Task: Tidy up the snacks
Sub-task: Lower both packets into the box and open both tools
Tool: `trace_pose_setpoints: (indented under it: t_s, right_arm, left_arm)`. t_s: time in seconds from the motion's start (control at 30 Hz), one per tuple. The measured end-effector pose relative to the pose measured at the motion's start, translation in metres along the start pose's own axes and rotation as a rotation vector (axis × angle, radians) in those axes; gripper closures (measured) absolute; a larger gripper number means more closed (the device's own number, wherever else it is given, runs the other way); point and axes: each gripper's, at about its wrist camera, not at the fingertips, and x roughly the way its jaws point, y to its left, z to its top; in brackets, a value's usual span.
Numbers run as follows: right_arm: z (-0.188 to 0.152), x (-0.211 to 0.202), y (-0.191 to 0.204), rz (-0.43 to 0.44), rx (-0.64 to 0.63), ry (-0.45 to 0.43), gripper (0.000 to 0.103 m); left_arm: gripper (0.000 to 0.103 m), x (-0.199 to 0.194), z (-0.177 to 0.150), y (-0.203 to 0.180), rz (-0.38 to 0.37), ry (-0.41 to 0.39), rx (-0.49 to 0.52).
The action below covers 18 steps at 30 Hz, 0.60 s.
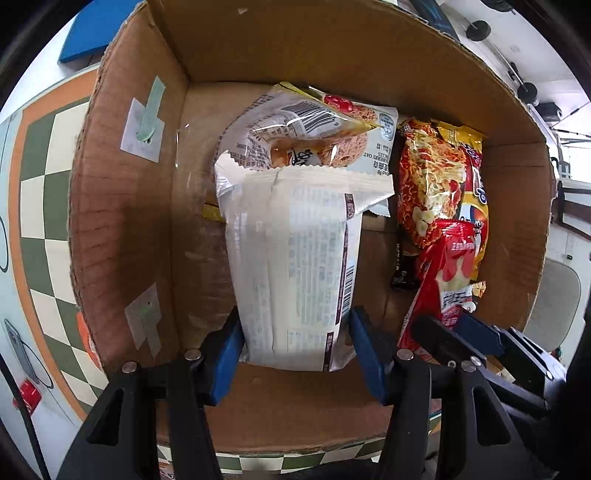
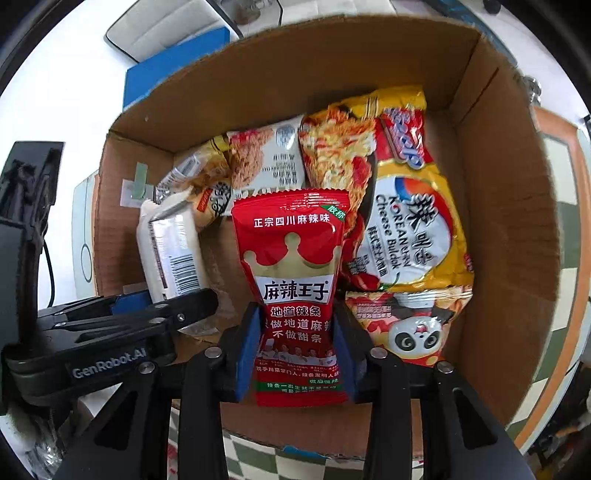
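Observation:
Both grippers are inside an open cardboard box (image 1: 122, 221) (image 2: 509, 229). My left gripper (image 1: 295, 332) is shut on a white snack pack (image 1: 295, 258), held upright over the box floor; the pack also shows in the right wrist view (image 2: 170, 251). My right gripper (image 2: 297, 332) is shut on a red spicy-strip pouch (image 2: 295, 280), also visible in the left wrist view (image 1: 443, 273). A yellow Korean cheese noodle bag (image 2: 410, 221) (image 1: 439, 184) and an oat cookie bag (image 1: 306, 133) (image 2: 258, 158) lie in the box behind them.
A panda snack bag (image 2: 410, 325) lies at the box's right front. The box stands on a green and cream checkered mat (image 1: 40, 206). A blue board (image 2: 173, 74) and a white tray (image 2: 162, 29) lie beyond the box.

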Motion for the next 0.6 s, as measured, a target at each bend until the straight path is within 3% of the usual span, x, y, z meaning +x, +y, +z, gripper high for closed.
trace_pose_setpoints:
  t_s: [0.07, 0.13, 0.17, 0.27, 0.47, 0.6]
  right_arm:
    - [0.000, 0.002, -0.001, 0.007, 0.008, 0.025, 0.052]
    - [0.002, 0.001, -0.005, -0.019, 0.016, 0.037, 0.020]
    - [0.002, -0.002, -0.007, -0.015, 0.017, 0.032, 0.014]
    - [0.001, -0.011, -0.010, -0.003, 0.022, 0.028, 0.012]
    - [-0.013, -0.038, -0.007, -0.008, 0.006, -0.015, 0.012]
    - [-0.040, -0.062, -0.005, -0.014, -0.014, -0.059, 0.012]
  left_arm:
    - [0.048, -0.006, -0.003, 0.004, 0.011, -0.013, -0.008]
    - [0.040, -0.014, -0.005, 0.007, 0.000, -0.024, -0.007]
    - [0.033, -0.018, -0.006, 0.008, -0.005, -0.028, -0.009]
    - [0.024, -0.033, -0.013, 0.008, -0.007, -0.060, -0.006]
    - [0.022, -0.057, -0.034, -0.001, -0.014, -0.115, 0.019]
    - [0.022, -0.071, -0.064, -0.011, 0.010, -0.198, 0.035]
